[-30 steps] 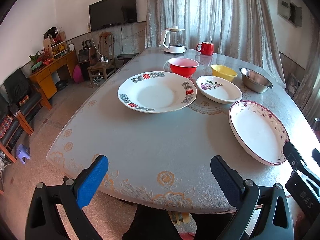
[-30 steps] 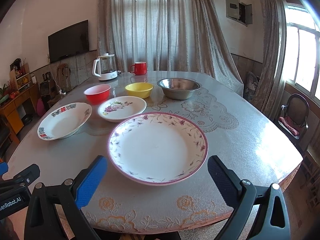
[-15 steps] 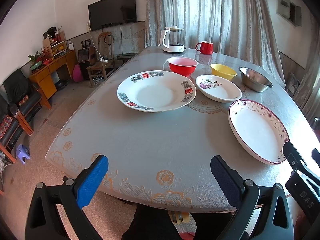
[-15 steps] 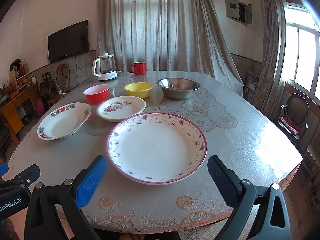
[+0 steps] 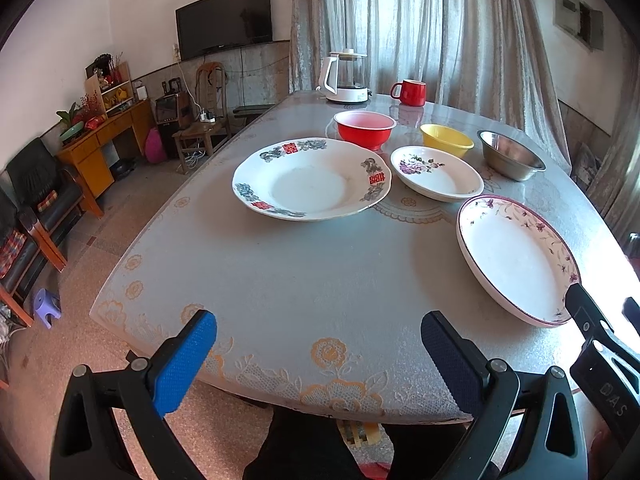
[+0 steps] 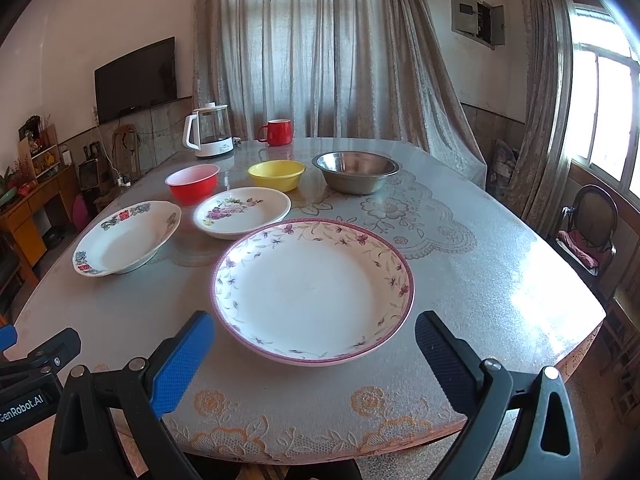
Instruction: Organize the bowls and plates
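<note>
A large pink-rimmed floral plate lies nearest the table's front edge, also in the left wrist view. A white plate with red and blue marks, a small floral plate, a red bowl, a yellow bowl and a steel bowl sit beyond. My left gripper is open and empty at the front edge. My right gripper is open and empty, just short of the pink-rimmed plate.
A white kettle and a red mug stand at the table's far end. A chair stands to the right of the table. A wooden cabinet and seats line the left wall.
Both grippers have barely moved; the left view has shifted slightly so the plates sit a little higher. Both stay open.
</note>
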`<control>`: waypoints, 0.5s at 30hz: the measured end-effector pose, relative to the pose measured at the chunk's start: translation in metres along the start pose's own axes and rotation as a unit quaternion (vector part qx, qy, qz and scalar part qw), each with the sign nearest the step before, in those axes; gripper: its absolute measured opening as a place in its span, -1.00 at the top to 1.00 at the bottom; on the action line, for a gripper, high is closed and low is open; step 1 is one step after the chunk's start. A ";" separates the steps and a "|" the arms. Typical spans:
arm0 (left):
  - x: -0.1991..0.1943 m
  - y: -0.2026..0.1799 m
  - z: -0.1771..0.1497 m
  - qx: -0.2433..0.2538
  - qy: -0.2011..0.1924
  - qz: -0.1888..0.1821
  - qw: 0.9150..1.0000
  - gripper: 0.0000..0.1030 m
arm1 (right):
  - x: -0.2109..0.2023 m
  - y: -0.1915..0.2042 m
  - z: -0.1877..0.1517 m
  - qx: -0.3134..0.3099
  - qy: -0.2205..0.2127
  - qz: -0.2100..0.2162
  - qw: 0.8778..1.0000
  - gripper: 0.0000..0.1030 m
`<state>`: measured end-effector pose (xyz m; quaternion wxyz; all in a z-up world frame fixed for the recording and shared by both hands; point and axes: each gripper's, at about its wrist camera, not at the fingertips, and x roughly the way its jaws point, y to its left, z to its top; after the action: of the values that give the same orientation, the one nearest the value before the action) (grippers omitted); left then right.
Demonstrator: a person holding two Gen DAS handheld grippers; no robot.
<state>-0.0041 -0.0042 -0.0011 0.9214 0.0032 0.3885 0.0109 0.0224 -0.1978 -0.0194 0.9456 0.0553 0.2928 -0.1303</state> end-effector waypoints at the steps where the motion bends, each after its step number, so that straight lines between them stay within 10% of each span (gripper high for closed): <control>1: 0.000 0.000 0.000 0.000 0.000 0.001 1.000 -1.00 | 0.000 0.000 0.000 0.001 0.001 0.001 1.000 -0.98; 15: 0.004 0.002 0.000 -0.002 0.009 0.000 1.000 -1.00 | 0.002 0.004 0.000 -0.008 0.004 0.003 1.000 -0.98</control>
<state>-0.0010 -0.0024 -0.0039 0.9180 0.0011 0.3963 0.0120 0.0249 -0.1947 -0.0205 0.9452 0.0494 0.2975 -0.1254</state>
